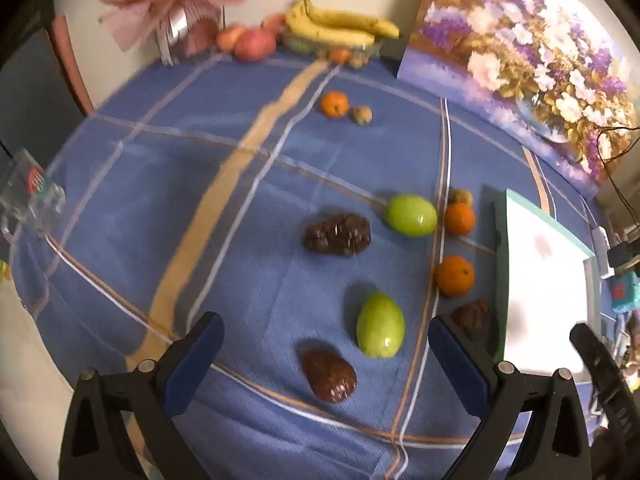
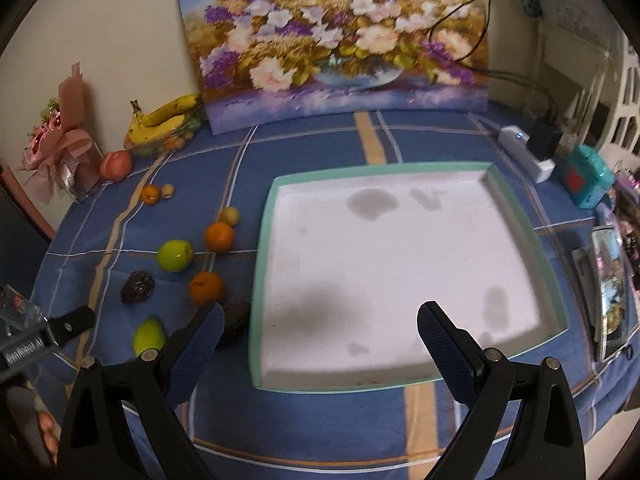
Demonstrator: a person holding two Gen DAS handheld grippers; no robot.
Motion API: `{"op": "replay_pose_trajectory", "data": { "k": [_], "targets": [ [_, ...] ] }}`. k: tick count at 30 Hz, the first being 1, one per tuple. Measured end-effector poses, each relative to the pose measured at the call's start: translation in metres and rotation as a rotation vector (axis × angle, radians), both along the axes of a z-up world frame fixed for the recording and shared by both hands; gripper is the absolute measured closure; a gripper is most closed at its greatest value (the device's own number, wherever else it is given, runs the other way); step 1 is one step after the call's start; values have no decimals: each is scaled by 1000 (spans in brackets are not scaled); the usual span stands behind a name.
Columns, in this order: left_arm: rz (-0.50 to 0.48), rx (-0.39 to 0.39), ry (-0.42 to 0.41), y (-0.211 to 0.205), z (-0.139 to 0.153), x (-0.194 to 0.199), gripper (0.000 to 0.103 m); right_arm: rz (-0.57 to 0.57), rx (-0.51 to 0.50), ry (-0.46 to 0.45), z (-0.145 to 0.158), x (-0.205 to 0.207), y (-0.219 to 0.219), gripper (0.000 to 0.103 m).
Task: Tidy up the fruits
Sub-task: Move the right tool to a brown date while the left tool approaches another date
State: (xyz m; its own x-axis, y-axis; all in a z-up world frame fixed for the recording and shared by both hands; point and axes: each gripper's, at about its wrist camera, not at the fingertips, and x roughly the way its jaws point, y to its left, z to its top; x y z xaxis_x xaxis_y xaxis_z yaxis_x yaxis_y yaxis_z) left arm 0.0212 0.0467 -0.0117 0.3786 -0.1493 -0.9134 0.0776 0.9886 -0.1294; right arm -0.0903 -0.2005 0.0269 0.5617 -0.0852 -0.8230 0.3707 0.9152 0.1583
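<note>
Both grippers we hold spread wide and empty: the left gripper [image 1: 324, 344] hangs above the loose fruit, the right gripper [image 2: 320, 328] over the bare tray [image 2: 280, 184]. Every fruit lies on the blue cloth [image 1: 200, 184] left of the tray, none inside. Nearest our left fingers are a green fruit [image 1: 380, 326] and a brown fruit [image 1: 329, 376], close together; we judge a careless closing could nudge one aside, and the smooth green one might roll toward an orange [image 1: 455, 275] beside the tray.

Both tongs hang above the worktop with jaws spread wide and nothing between them: the left tongs [image 1: 326, 342] and the right tongs [image 2: 320, 326].
</note>
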Motion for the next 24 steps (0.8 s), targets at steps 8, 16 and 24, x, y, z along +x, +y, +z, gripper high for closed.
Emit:
{"op": "replay_pose_trajectory", "data": {
  "k": [8,16,24],
  "targets": [
    [-1,-31,156,-3,-23,-1,14,84,93,-41,6,19,14,6],
    [-9,-47,244,-5,-38,-4,29,187,99,8,-1,42,35,33],
    [-18,-56,305,-12,-51,-1,43,283,119,121,-26,60,55,54]
  ]
}}
